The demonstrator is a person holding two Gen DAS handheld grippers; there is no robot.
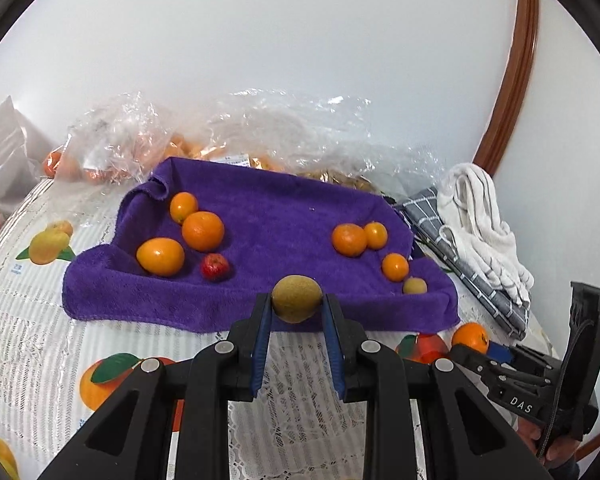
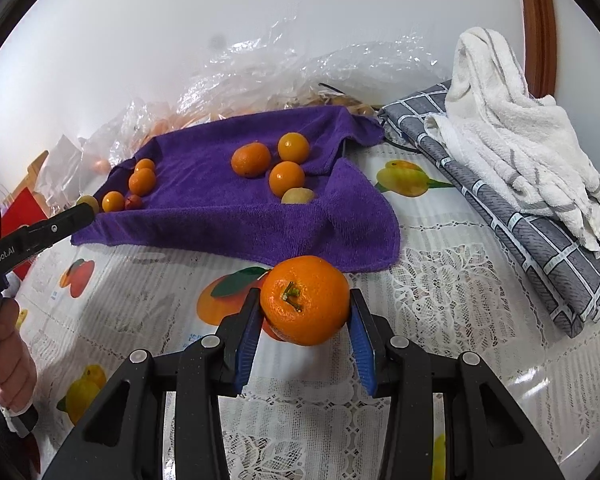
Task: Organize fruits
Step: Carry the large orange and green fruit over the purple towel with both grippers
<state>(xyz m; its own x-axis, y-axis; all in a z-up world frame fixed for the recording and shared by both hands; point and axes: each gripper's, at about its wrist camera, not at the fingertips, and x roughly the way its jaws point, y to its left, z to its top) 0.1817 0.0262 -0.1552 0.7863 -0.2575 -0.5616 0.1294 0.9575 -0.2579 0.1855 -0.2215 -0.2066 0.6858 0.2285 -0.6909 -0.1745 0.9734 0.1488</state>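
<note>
Tablecloth (image 2: 440, 280): purple towel (image 1: 268, 208), plastic bags (image 1: 284, 128) behind

White letters "DAS" stand on the black body of the right gripper (image 1: 500, 354), seen at the lower right of the left wrist view — nothing more of that word shows. In the right wrist view, the side of the left gripper (image 2: 85, 205) carries white lettering that reads "GenRobot.AI", its first letter cut by the picture's edge. The fruit-printed tablecloth (image 2: 440, 280) bears small blue marks beside some of its printed fruits, and a white label (image 1: 236, 160) with dark print lies under the clear plastic bags (image 1: 260, 128) behind the purple towel (image 1: 260, 216) — both too small and blurred to read.
</note>
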